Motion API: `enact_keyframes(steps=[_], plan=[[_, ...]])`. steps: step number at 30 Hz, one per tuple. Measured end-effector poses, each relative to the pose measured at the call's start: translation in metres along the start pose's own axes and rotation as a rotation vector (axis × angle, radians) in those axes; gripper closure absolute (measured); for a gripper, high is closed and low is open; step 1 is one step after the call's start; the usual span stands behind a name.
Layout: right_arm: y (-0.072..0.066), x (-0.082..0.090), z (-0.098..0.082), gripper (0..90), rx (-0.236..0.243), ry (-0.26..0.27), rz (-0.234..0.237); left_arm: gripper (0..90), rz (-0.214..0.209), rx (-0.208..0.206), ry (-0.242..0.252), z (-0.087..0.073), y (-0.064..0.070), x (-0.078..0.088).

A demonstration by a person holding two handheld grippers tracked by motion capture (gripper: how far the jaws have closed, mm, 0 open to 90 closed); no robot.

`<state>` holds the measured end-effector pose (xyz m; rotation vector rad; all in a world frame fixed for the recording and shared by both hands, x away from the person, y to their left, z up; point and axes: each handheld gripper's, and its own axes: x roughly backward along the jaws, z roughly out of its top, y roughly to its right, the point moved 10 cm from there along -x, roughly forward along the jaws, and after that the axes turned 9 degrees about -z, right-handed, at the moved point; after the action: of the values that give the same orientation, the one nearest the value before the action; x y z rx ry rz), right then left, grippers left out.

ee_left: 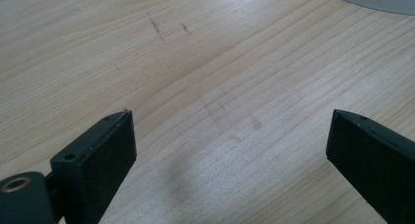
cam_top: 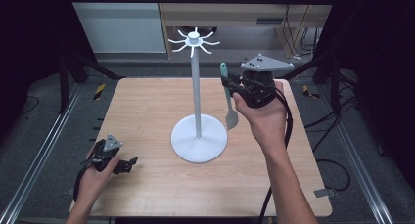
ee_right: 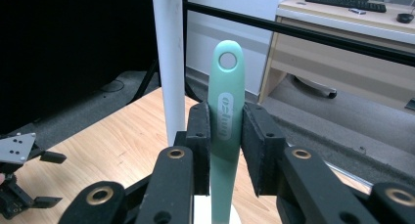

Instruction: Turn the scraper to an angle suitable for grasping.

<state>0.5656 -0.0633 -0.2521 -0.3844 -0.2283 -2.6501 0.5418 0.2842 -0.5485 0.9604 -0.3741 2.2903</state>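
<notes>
Right fingers [ee_right: 254,150] clamped on spatula [ee_right: 226,121]; left fingers [ee_left: 105,150] spread, empty; raise handle hole above fingers level onto rack [cam_top: 194,43] hook, keeping blade vertical

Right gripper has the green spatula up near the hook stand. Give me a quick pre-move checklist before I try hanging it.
1. Grip: the right gripper is shut on the handle of the mint-green spatula: ok.
2. Hanging hole at the handle's top end is free above the jaws: ok.
3. Spatula upright, blade hanging down, off the light wooden table: ok.
4. Height: the hole sits below the hooks of the white hook stand: not ok, lift first.
5. Left gripper open, low near the table, away from the stand's round base: ok.
6. Hole lined up with one hook: cannot tell.
</notes>
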Motion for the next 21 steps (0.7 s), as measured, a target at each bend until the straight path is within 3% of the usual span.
enact_keyframes(steps=[21], plan=[[-0.0029, -0.0004, 0.0103, 74.4, -0.010, 0.021, 0.009, 4.1, -0.001, 0.001, 0.001, 0.0000, 0.0003, -0.0005]])
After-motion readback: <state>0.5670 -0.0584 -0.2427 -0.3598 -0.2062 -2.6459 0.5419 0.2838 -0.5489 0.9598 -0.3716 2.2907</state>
